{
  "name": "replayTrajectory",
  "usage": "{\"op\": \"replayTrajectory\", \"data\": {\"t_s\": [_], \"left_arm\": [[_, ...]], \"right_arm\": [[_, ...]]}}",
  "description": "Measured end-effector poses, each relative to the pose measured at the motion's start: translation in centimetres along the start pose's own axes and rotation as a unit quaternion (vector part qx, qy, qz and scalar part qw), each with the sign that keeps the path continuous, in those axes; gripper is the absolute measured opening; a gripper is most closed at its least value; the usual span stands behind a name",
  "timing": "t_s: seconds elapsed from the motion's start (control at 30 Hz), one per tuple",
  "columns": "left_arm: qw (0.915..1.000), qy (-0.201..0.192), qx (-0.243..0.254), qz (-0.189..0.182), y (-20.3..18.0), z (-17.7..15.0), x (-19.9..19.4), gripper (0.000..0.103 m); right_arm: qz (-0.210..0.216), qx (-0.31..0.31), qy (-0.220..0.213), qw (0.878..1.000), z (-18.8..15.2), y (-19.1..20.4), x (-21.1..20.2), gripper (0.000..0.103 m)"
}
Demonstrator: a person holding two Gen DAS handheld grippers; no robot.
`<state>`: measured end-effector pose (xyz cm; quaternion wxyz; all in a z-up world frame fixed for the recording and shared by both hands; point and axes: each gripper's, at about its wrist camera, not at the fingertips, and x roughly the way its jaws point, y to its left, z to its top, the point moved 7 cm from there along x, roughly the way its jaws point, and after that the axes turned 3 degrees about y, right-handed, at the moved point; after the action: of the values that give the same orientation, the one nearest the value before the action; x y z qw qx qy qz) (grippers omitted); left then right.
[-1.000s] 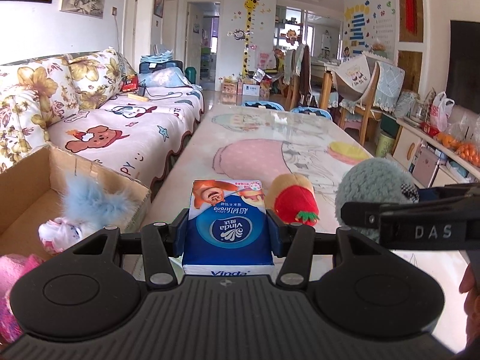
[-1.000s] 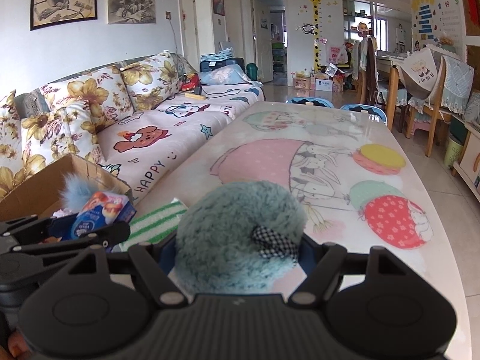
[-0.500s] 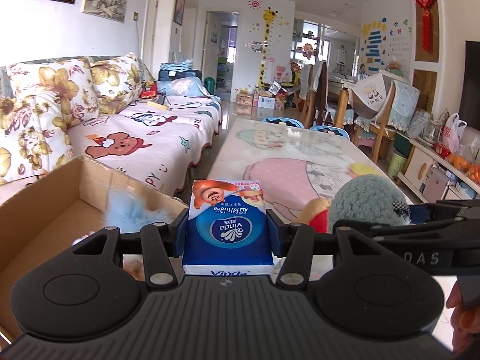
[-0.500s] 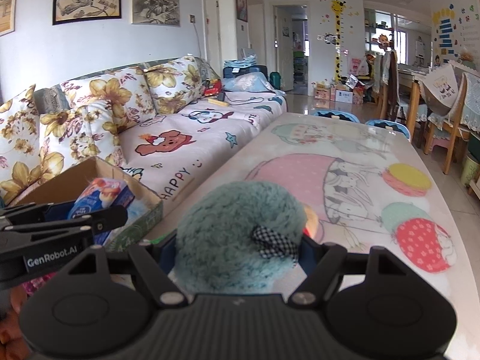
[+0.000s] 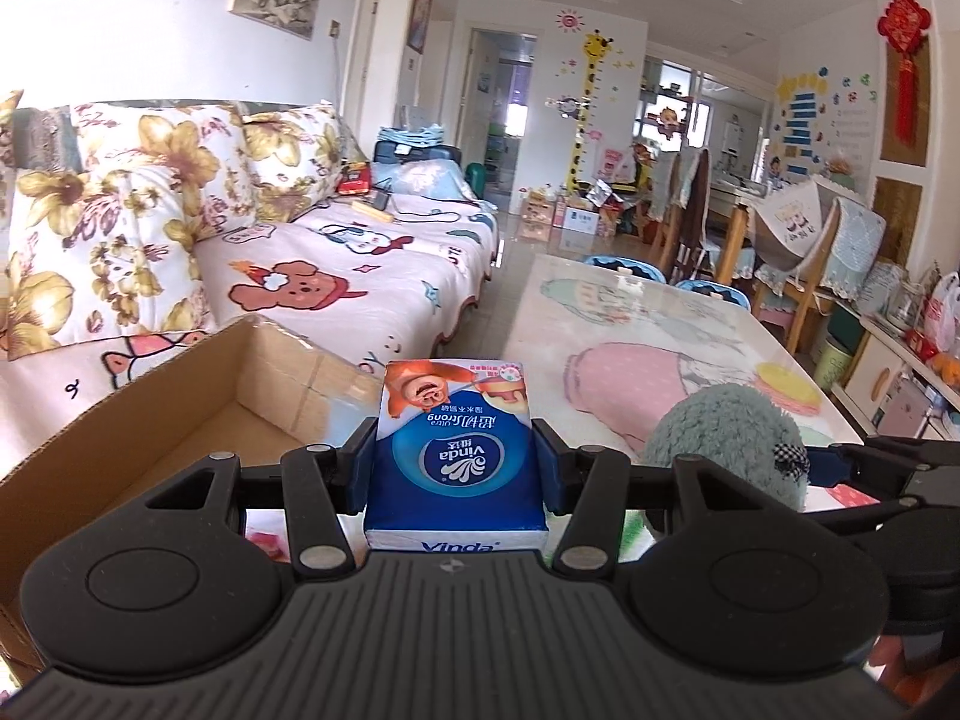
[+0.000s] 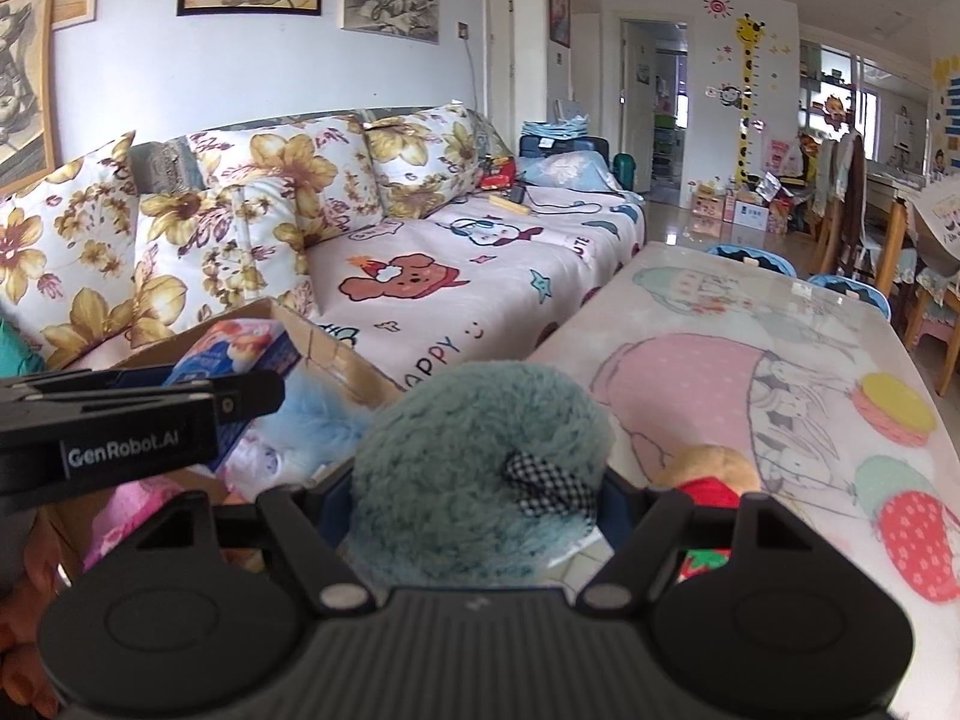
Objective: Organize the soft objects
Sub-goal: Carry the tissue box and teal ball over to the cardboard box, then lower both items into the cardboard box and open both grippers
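Note:
My left gripper [image 5: 455, 468] is shut on a blue Vinda tissue pack [image 5: 456, 450], held above the near right corner of an open cardboard box [image 5: 180, 396]. The right gripper [image 6: 474, 492] is shut on a fluffy teal plush [image 6: 480, 474] with a checked patch, just right of the box. In the right wrist view the left gripper [image 6: 138, 420] and its tissue pack [image 6: 240, 360] hang over the box [image 6: 336, 360], where a pale blue furry toy [image 6: 312, 426] and a pink soft toy [image 6: 138, 510] lie. A tan and red plush [image 6: 714, 474] rests on the table behind the teal one.
The box stands between a sofa [image 5: 312, 276] with floral cushions and a long table [image 5: 636, 324] under a cartoon cloth. Blue stools [image 5: 630, 267] and wooden chairs [image 5: 792, 252] stand at the table's far end. A low cabinet [image 5: 894, 372] lines the right wall.
Both grippers have swung left toward the box, each keeping its load. The box interior now fills more of the left wrist view, and the tan and red plush has slipped behind the teal plush.

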<state>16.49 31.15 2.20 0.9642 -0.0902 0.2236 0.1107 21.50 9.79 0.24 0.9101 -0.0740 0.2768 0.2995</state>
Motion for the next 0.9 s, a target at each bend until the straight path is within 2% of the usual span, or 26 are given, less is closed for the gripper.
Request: {"op": "replayTrajectory", "data": {"t_s": [0.73, 0.9], "left_arm": [[0.9975, 0.003, -0.046, 0.054, 0.3, 0.0, -1.8, 0.063], [0.9958, 0.004, -0.062, 0.067, 1.0, 0.1, -2.3, 0.063]], "right_arm": [[0.040, -0.049, 0.003, 0.998, 1.9, 5.2, 4.1, 0.076], [0.044, -0.079, 0.012, 0.996, 1.6, 6.7, 5.5, 0.076]]}}
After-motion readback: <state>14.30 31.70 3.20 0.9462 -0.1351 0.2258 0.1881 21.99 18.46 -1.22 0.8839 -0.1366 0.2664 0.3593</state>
